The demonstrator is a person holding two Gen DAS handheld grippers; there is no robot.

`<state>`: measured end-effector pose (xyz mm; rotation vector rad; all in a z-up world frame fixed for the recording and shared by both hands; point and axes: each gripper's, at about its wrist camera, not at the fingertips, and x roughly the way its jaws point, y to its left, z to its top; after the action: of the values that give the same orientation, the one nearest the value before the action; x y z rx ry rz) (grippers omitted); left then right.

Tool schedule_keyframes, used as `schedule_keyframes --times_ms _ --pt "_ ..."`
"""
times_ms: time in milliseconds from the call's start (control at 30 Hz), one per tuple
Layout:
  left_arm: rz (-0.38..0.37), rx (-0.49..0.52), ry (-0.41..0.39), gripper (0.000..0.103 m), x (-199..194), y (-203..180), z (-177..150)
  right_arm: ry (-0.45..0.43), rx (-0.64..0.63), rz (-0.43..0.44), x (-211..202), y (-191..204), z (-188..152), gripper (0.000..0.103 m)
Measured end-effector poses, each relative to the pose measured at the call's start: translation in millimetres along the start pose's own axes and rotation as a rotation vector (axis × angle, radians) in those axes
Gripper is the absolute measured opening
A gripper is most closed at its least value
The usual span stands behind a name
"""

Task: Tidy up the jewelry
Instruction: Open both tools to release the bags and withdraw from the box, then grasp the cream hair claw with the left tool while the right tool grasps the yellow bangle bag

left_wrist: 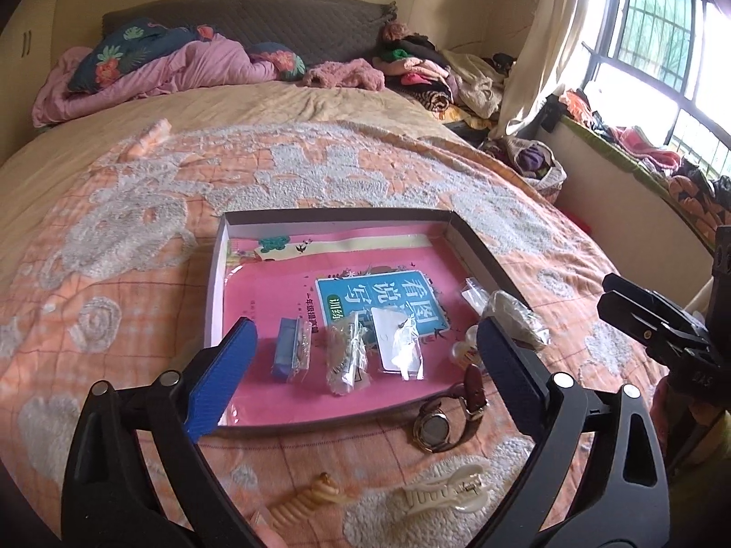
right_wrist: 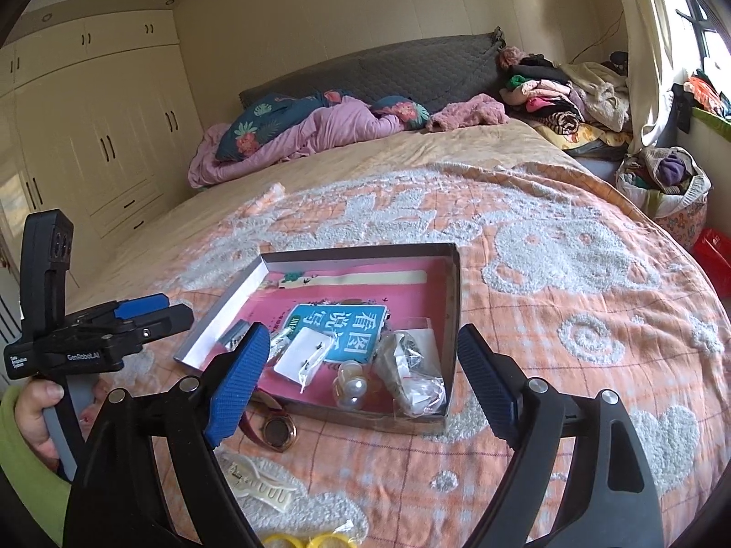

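The cream plastic hair claw (left_wrist: 445, 491), ridged tan clip (left_wrist: 304, 500) and brown-strapped wristwatch (left_wrist: 450, 415) lie on the bed, outside the shallow pink-lined box (left_wrist: 219, 274) holding several bagged pieces (left_wrist: 347, 351). Left tool (left_wrist: 365, 379) and right tool (right_wrist: 361, 383) gape wide, empty; sorting looks partly done.

Bright window (left_wrist: 662, 45) daylight from the right, blown-out glare, fisheye-bent edges.

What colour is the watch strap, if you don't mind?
Reddish-brown strap; clearest in the left wrist view.
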<state>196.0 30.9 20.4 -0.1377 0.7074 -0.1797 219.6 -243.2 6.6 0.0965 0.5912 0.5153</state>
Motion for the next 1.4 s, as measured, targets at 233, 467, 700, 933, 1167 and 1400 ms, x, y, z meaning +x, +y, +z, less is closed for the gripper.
schedule_keyframes --times_ms 233,467,700,933,1167,1400 --pt "0.004 -0.010 -0.012 0.092 -15.5 -1.7 -4.8 -0.015 -0.003 0.009 -19.1 5.3 -2.2 0.083" --pt "0.006 -0.006 -0.032 0.092 -28.1 -7.6 -8.7 -0.020 -0.020 0.016 -33.3 9.9 -6.4 0.083" --pt "0.005 -0.013 -0.031 0.092 -36.4 -10.5 -19.2 0.000 -0.016 0.017 -40.4 9.6 -16.5 0.083" --pt "0.031 -0.013 -0.020 0.092 -41.2 -10.1 -31.9 0.034 -0.017 0.025 -42.1 10.4 -27.5 0.083" --pt "0.052 -0.042 0.012 0.092 -44.4 -2.1 -48.9 0.071 -0.038 0.027 -43.3 13.8 -39.5 0.083" --pt "0.051 -0.033 0.046 0.092 -43.5 -5.4 -62.1 0.128 -0.056 0.035 -40.1 18.2 -54.9 0.083"
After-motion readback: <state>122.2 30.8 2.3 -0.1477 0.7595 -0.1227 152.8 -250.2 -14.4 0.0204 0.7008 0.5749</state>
